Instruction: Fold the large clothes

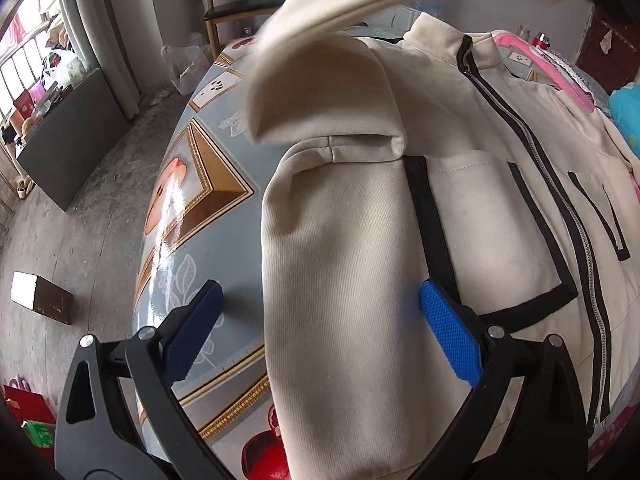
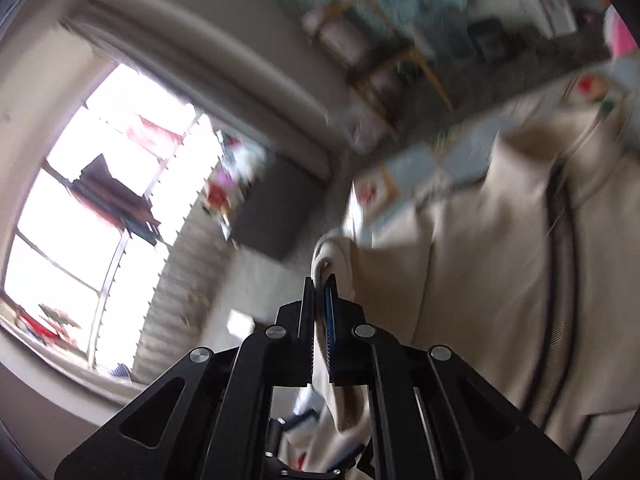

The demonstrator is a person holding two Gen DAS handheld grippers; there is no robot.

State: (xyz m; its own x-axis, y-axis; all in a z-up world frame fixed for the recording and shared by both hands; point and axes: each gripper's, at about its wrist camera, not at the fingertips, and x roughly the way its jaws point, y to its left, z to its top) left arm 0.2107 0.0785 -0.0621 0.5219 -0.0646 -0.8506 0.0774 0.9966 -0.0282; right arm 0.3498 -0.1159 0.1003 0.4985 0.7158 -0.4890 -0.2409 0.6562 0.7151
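Jacket (image 1: 460,208), cream with black trim and a zip, lies front-up across the tabletop (image 1: 208,184), which wears a glossy printed cover. From the left wrist view, the left claw (image 1: 320,328) hangs over the near side panel with its blue pads spread wide to either side of the fabric, gripping nothing; one pad sits above the bare cover, the other above the black trim. A sleeve (image 1: 360,12) arcs overhead, lifted and blurred. To do the fold well, I judge this claw should steady the side panel near the fold line while the sleeve is laid over, so the body does not drag. A small box (image 1: 40,300) stands on the floor well clear, and a plastic bag (image 1: 188,64) and a ladder shelf (image 1: 228,12) sit beyond the far edge. From the right wrist view, heavily blurred, the right claw (image 2: 320,292) is closed tight on a bunch of cream cloth, apparently the sleeve end (image 2: 332,256), with more cloth trailing below the jaws. The jacket body (image 2: 480,260) spreads to the right and a bright window (image 2: 100,220) fills the left. The sleeve should, I think, be carried across the chest and laid flat, parallel to the zip, before release. Nothing solid blocks that path; the likeliest trouble is the hanging slack bunching under the fold.
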